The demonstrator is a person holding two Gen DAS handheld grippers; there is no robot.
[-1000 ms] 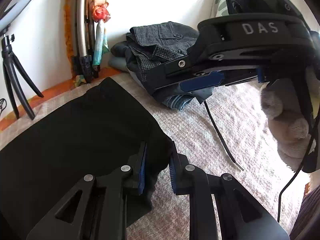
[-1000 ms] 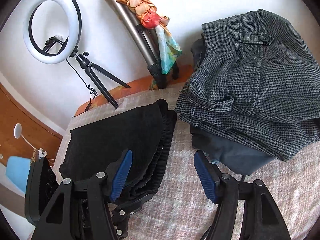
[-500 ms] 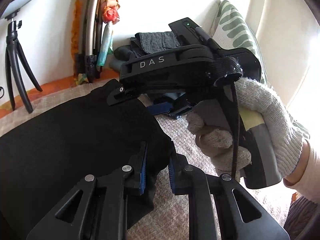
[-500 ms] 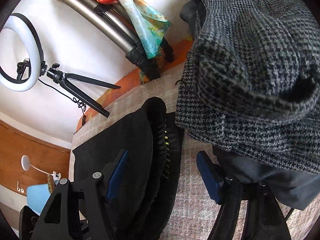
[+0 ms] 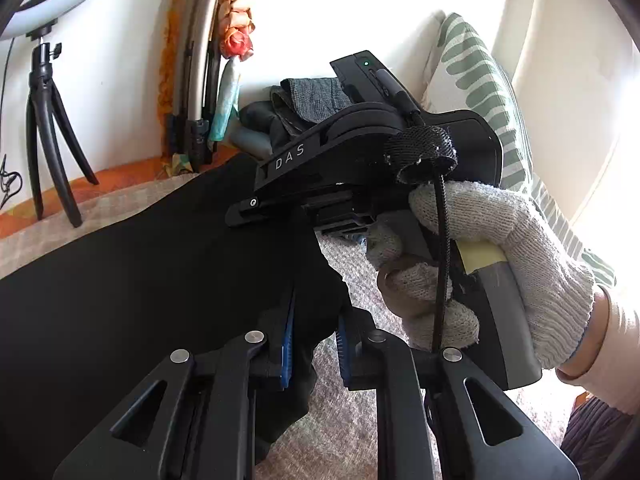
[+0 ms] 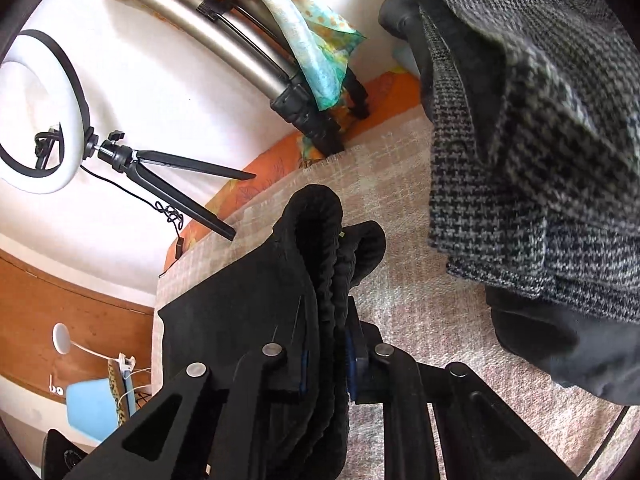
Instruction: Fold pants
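Black pants (image 5: 152,280) fill the lower left and centre of the left wrist view, spread on a pale woven blanket (image 5: 360,256). At the bottom centre the left gripper (image 5: 314,344) is clenched on the pants' near edge, cloth bunched between its blue pads. Right of centre the right gripper (image 5: 276,204) reaches in over the pants' right edge, carried by a white-gloved hand (image 5: 500,256). A striped cushion (image 5: 488,92) leans at the upper right.

In the right wrist view a ring light on a tripod (image 6: 52,120) stands at the left. At centre the pants (image 6: 248,312) rise in a fold, their ribbed waistband (image 6: 324,248) curling over above the right gripper (image 6: 326,364), which grasps the thick folded cloth between its fingers. A houndstooth garment (image 6: 540,160) is piled at the upper right, over a dark one.
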